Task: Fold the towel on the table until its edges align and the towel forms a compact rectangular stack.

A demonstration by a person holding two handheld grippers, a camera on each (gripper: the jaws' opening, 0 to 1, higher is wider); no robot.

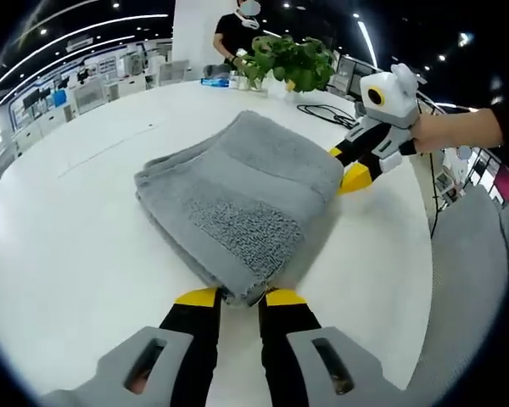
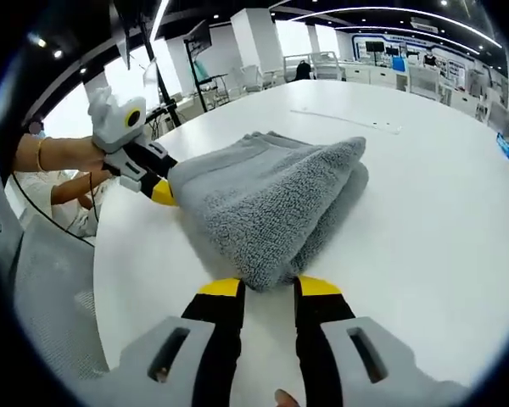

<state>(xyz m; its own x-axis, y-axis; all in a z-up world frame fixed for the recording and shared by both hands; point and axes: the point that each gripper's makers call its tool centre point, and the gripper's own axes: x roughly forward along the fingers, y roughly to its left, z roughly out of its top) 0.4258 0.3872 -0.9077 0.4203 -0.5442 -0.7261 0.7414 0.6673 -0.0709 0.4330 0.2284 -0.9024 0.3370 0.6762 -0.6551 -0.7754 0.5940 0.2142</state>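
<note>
Grey terry towel (image 1: 242, 203), folded into a thick stack, is lying on the white table (image 1: 68, 246). In the left gripper view, the left gripper (image 1: 241, 297) is sitting at six o'clock with its yellow-tipped jaws either side of the towel's near corner, parted and seemingly pinching it. The right gripper (image 1: 349, 167) is meeting the towel's edge at two o'clock. In the right gripper view, the right gripper's jaws are flanking the near fold at six o'clock, while a potted plant (image 1: 295, 61) is standing at twelve o'clock of the left gripper view.

Bare table (image 1: 76, 246) rings the towel (image 1: 242, 199); plant (image 1: 293, 61) and cable (image 1: 327, 111) crowd one edge.
</note>
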